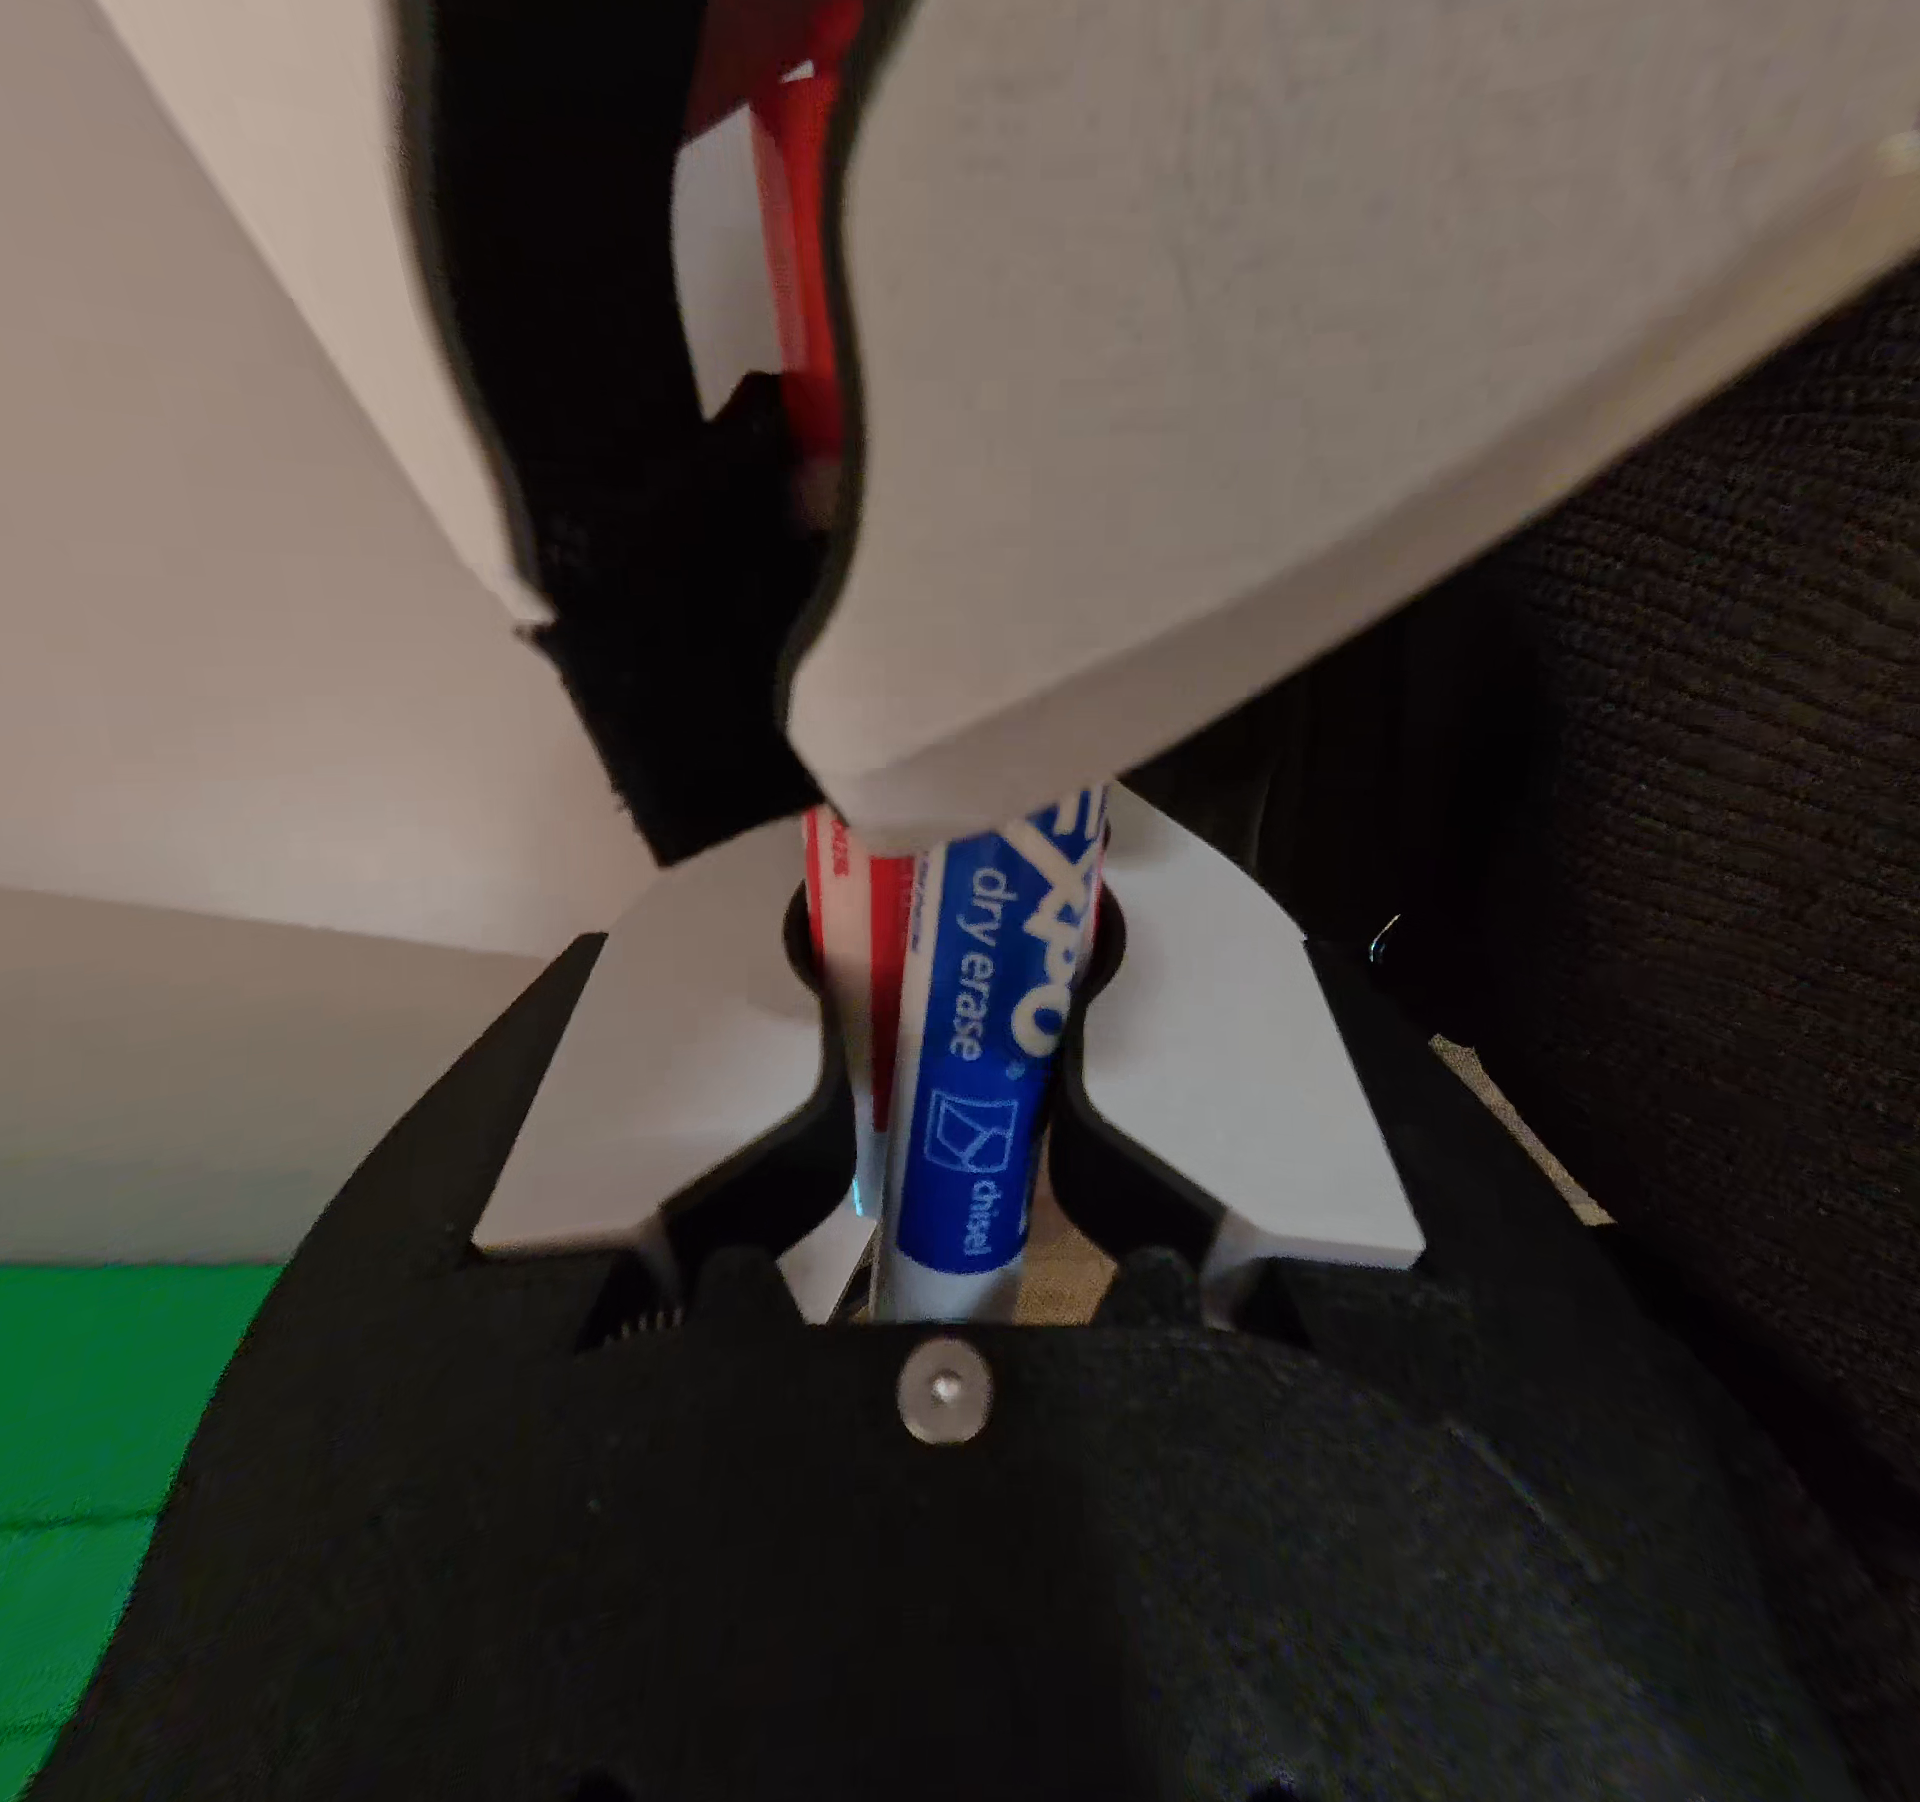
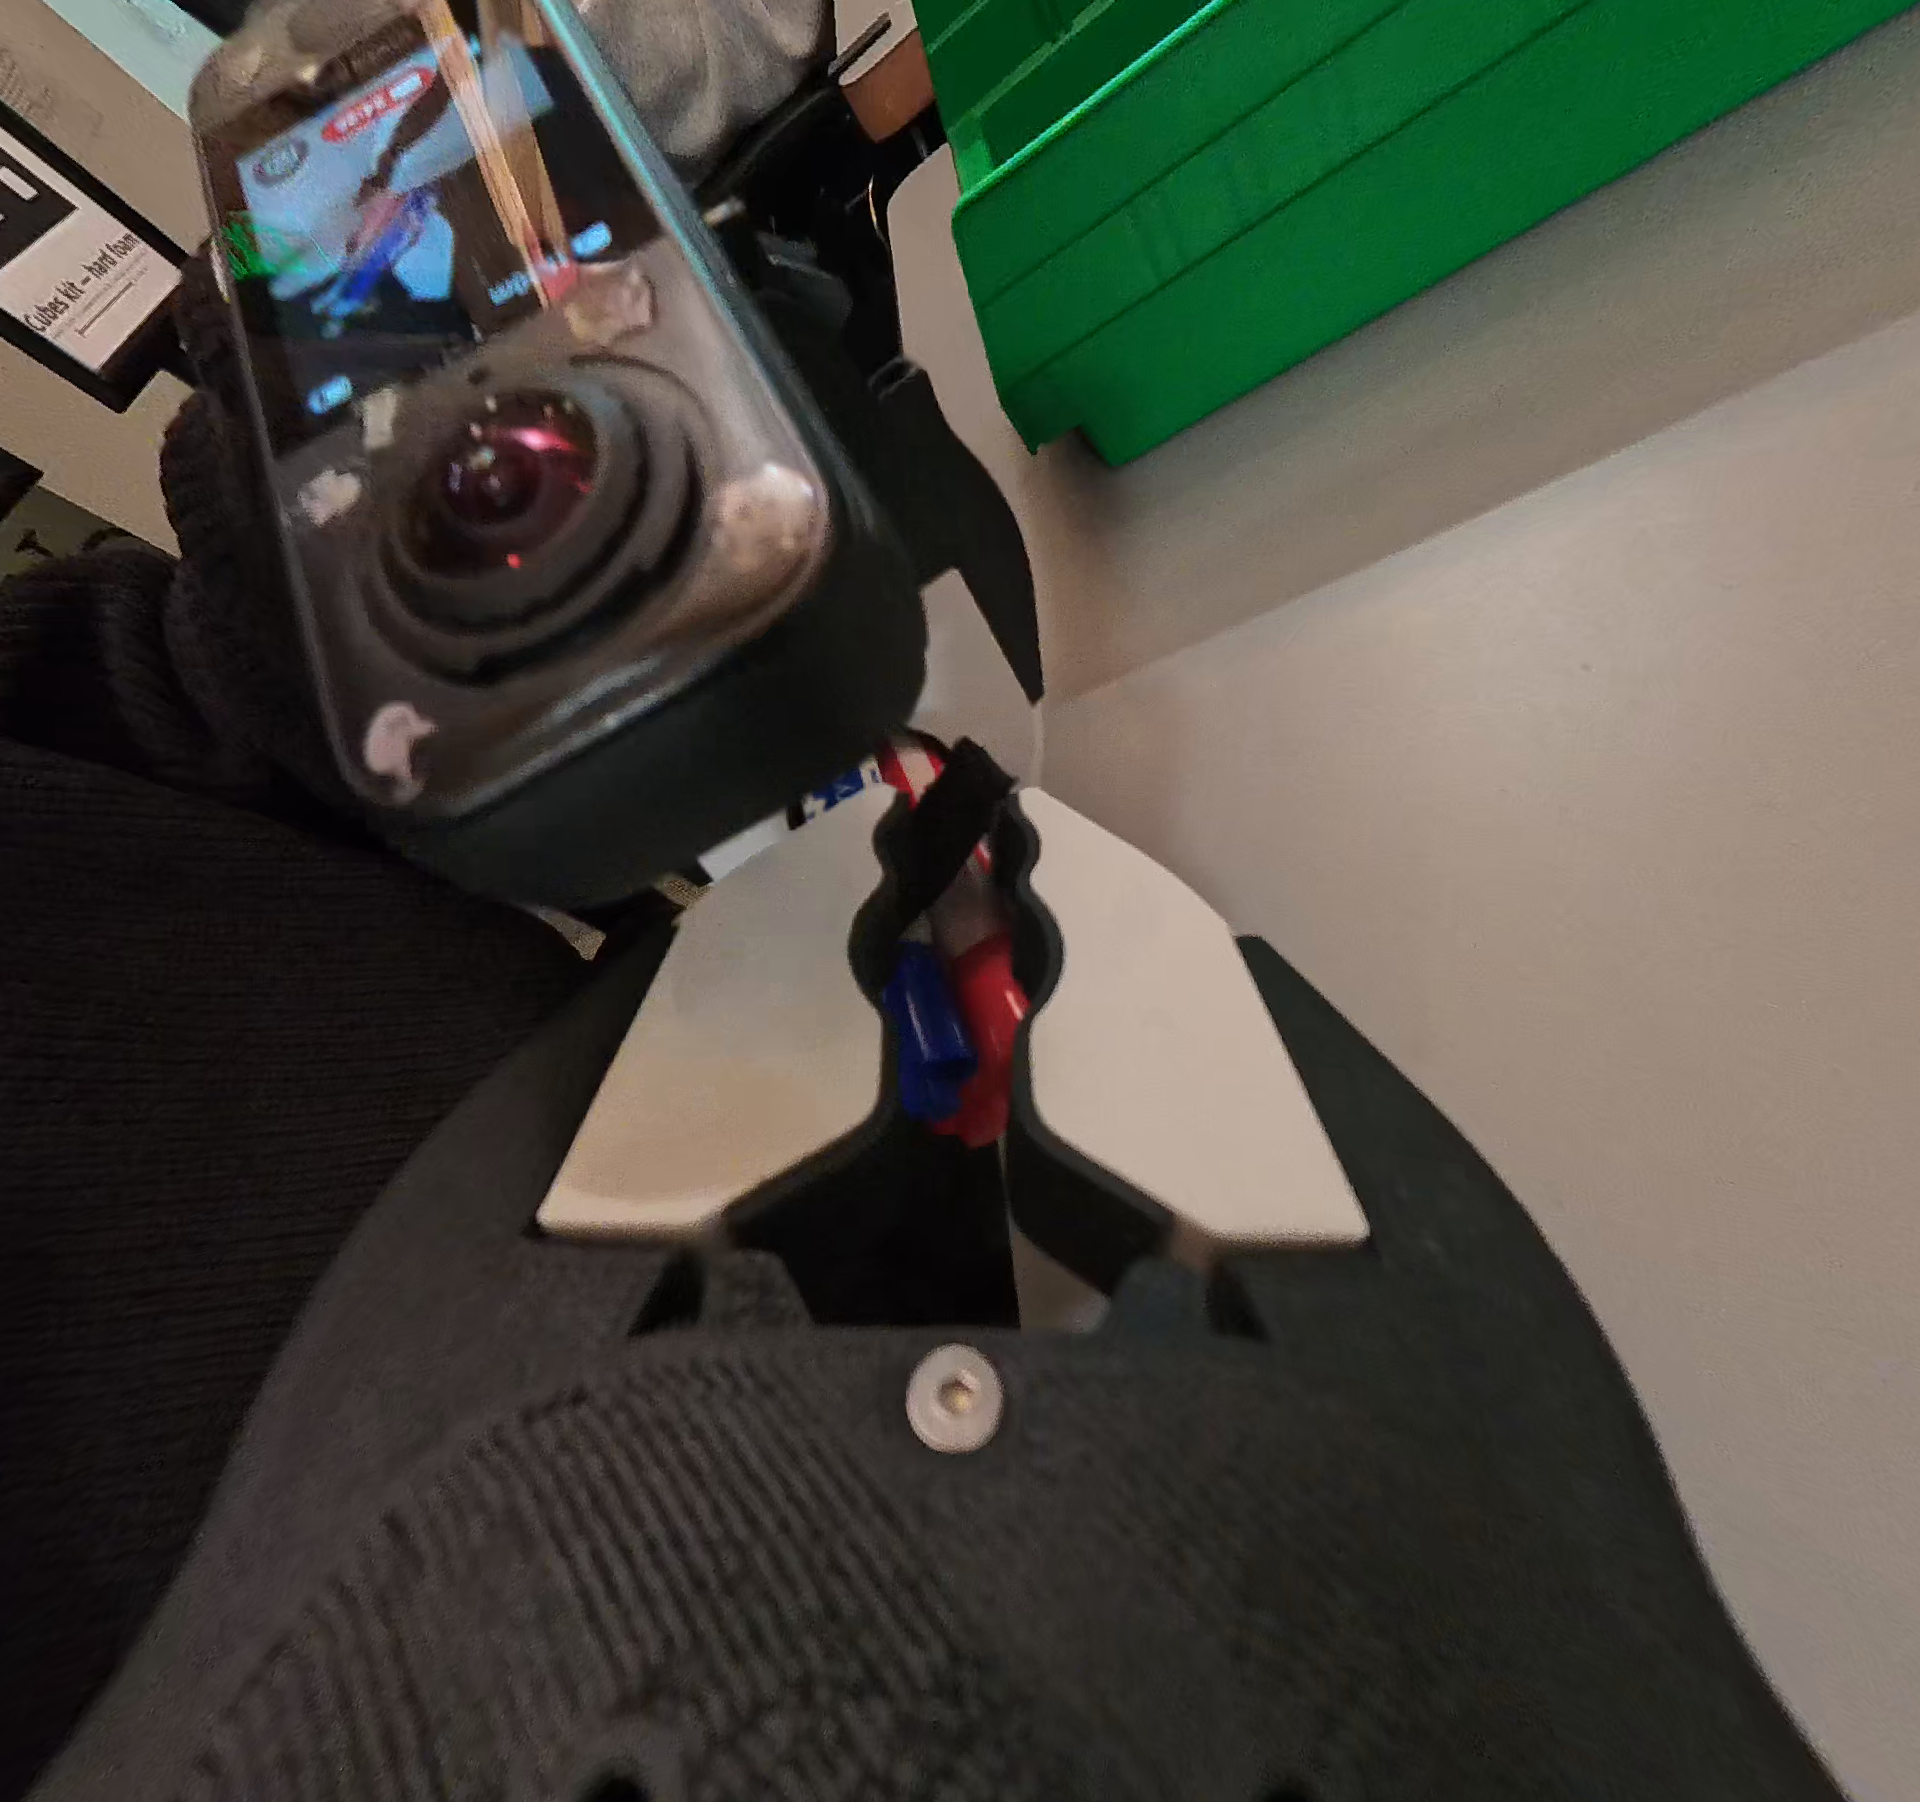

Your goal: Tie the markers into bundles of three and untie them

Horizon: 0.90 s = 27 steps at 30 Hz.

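Observation:
Two dry-erase markers lie side by side, one with a blue label (image 1: 977,1077) and one with a red label (image 1: 868,931). My left gripper (image 1: 956,879) is shut on their barrels. My right gripper (image 2: 961,848) faces it end to end and is shut on the other ends, a blue end (image 2: 925,1035) and a red end (image 2: 987,1004). In the left wrist view the right gripper's white fingers (image 1: 1195,350) fill the top, with a red marker end (image 1: 805,225) between them. The left gripper's camera (image 2: 499,464) looms close in the right wrist view.
A green plastic bin (image 2: 1403,142) stands on the grey table (image 2: 1507,817) at the upper right; a green patch also shows in the left wrist view (image 1: 94,1440). A black knit sleeve (image 2: 156,921) is at the left. A framed sign (image 2: 73,266) stands behind. The tips of one gripper are about 8 cm away from the tips of the other.

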Available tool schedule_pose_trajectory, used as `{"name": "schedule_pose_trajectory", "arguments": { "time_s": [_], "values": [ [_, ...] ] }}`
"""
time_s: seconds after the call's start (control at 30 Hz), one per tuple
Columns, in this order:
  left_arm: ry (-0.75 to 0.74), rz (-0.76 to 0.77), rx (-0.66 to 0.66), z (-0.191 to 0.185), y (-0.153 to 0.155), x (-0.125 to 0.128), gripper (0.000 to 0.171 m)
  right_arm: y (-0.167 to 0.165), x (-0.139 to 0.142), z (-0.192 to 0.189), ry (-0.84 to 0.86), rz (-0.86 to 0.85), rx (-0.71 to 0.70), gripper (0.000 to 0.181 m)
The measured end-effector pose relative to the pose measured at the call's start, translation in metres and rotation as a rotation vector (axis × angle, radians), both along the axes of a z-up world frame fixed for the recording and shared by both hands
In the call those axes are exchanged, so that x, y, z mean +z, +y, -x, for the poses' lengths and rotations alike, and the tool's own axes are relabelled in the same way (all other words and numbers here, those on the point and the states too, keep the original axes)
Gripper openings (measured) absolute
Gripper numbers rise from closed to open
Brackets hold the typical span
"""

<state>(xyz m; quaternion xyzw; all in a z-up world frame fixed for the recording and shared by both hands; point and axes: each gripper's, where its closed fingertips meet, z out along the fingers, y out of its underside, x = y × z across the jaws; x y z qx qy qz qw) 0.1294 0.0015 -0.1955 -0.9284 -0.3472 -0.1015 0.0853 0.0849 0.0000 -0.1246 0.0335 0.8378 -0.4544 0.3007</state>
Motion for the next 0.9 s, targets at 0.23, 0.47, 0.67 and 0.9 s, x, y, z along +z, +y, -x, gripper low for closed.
{"name": "schedule_pose_trajectory", "arguments": {
  "time_s": [0.23, 0.47, 0.67, 0.9],
  "values": [
    [0.003, -0.013, 0.001, 0.001, 0.003, 0.0, 0.043, 0.002, 0.005, 0.0, -0.019, 0.002, 0.007, 0.029],
    [0.035, -0.036, 0.041, 0.005, -0.009, 0.01, 0.043, 0.01, 0.029, 0.029, -0.126, 0.116, -0.124, 0.058],
    [0.068, -0.081, 0.067, 0.007, -0.015, 0.023, 0.043, 0.014, 0.033, 0.028, -0.213, 0.254, -0.158, 0.075],
    [0.087, -0.104, 0.096, 0.007, -0.022, 0.031, 0.043, 0.006, 0.015, 0.005, -0.059, 0.236, -0.111, 0.075]
  ]
}}
